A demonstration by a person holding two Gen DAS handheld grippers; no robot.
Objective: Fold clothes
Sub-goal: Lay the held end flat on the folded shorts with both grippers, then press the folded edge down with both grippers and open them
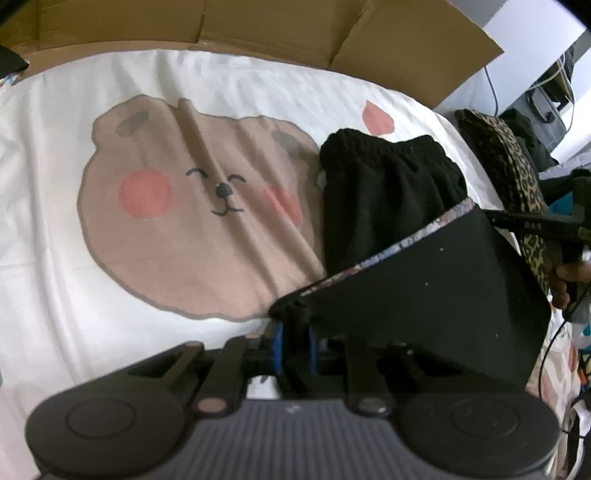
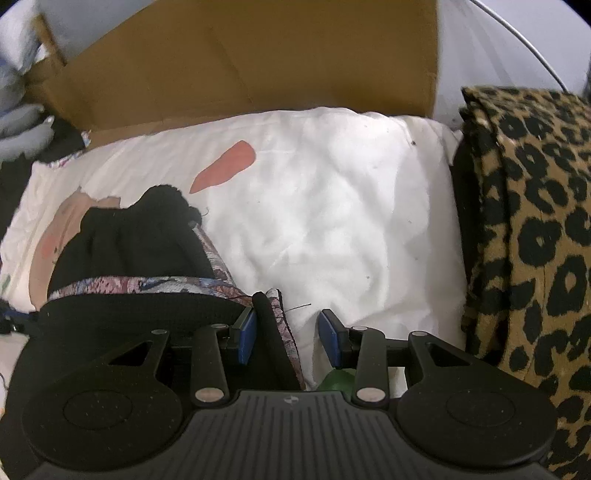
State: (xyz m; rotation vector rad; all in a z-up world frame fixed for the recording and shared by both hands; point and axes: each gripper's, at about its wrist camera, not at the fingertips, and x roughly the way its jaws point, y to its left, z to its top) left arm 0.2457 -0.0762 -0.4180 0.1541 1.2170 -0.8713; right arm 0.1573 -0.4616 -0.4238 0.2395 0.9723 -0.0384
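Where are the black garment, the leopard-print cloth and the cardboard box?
black garment (image 1: 424, 295): left wrist view, on the lifted flat panel.
leopard-print cloth (image 2: 535, 240): right wrist view, mid-fabric at the bed's right.
cardboard box (image 2: 258, 55): right wrist view, on its flat side.

Both views sit just behind their own fingers and look forward and down along them, close over the bed.

The left wrist view faces the sheet (image 1: 55, 240) with its bear print (image 1: 199, 206) at centre left; cardboard (image 1: 258, 33) runs along the top, and the leopard cloth (image 1: 524, 192) lies at the right edge.

The right wrist view faces the same sheet (image 2: 351, 221), cardboard (image 2: 240, 55) on top, leopard cloth (image 2: 528, 240) large at right.

Both share the black garment (image 1: 388, 192) (image 2: 129, 240), lower right in the one, lower left in the other.
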